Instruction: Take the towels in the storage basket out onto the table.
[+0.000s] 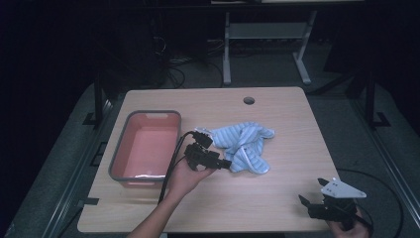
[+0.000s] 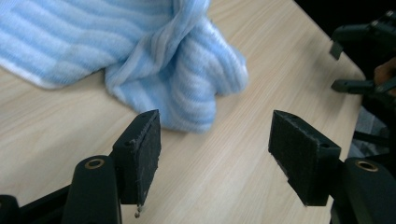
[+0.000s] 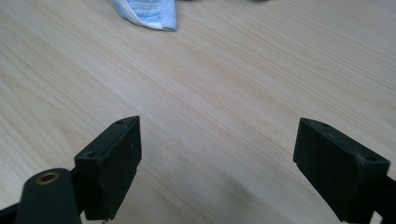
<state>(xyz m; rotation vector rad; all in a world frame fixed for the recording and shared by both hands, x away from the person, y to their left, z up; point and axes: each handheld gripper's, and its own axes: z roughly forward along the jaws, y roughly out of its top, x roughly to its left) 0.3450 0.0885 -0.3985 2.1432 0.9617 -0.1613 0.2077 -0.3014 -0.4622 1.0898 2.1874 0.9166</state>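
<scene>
Blue striped cloth (image 1: 243, 146) lies crumpled mid-table, just right of the pink tub (image 1: 146, 146); its folds hide how the layers run, and my left gripper view cuts off its top and left. My left gripper (image 1: 224, 163) sits at its near-left edge, jaws apart, nothing between the pads, cloth just ahead. My right gripper (image 1: 312, 191) rests well apart at the table (image 1: 287, 114) near-right corner, jaws wide over bare wood; frame edge crops that hand
</scene>
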